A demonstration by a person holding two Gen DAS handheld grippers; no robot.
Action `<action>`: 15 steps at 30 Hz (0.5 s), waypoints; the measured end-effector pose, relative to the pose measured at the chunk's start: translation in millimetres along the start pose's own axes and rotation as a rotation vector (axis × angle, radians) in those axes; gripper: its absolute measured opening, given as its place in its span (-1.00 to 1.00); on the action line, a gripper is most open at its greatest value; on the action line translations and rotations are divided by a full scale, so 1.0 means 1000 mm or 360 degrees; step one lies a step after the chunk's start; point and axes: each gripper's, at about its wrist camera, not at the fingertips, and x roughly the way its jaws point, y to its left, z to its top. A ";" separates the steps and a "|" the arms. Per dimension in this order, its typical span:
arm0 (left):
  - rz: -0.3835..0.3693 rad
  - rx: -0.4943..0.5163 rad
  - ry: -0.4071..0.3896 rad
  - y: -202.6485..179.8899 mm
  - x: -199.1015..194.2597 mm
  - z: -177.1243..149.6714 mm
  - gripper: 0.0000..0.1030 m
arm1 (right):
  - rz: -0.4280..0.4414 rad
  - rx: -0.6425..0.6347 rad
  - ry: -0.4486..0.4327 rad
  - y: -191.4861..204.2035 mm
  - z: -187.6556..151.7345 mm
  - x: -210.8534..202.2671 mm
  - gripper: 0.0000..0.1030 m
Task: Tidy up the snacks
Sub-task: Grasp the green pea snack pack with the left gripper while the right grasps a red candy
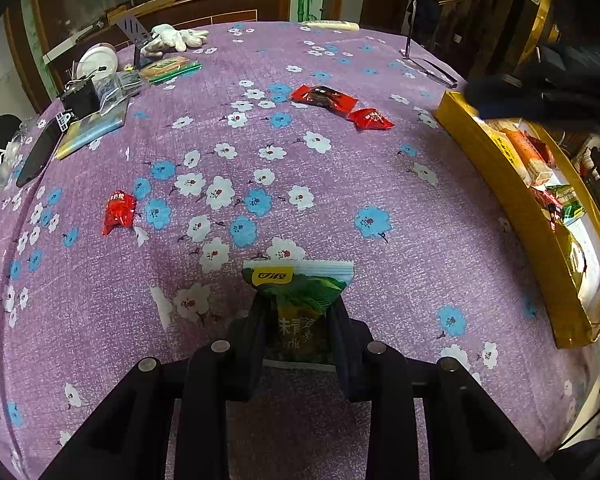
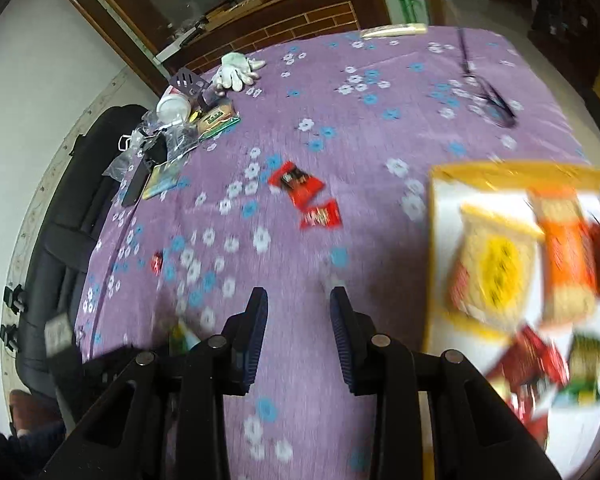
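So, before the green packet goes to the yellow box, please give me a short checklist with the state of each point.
1. Left gripper shut on the green packet: ok.
2. Packet lifted off the cloth: cannot tell.
3. Free room in the yellow box: ok, white floor shows between the snacks.
4. Right gripper empty, jaws apart with nothing between them: ok.
5. Right gripper away from the box: not ok, it is blurred right beside the box.
6. Snacks left on the cloth: not ok, three red packets remain.

2 snack packets (image 1: 340, 106) lie left of the box (image 1: 512, 216).
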 end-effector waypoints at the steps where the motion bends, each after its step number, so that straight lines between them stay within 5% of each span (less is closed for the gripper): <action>1: 0.0005 0.0004 0.0000 -0.001 0.000 0.000 -0.42 | -0.0016 -0.0016 0.0010 0.001 0.006 0.007 -0.40; 9: 0.0021 -0.0002 0.0010 -0.001 0.003 0.000 -0.40 | -0.0042 -0.0067 0.0087 -0.002 0.057 0.073 -0.46; 15: 0.0010 -0.0020 0.0019 0.001 0.004 0.000 -0.37 | 0.0001 -0.0016 0.0180 -0.017 0.062 0.101 -0.63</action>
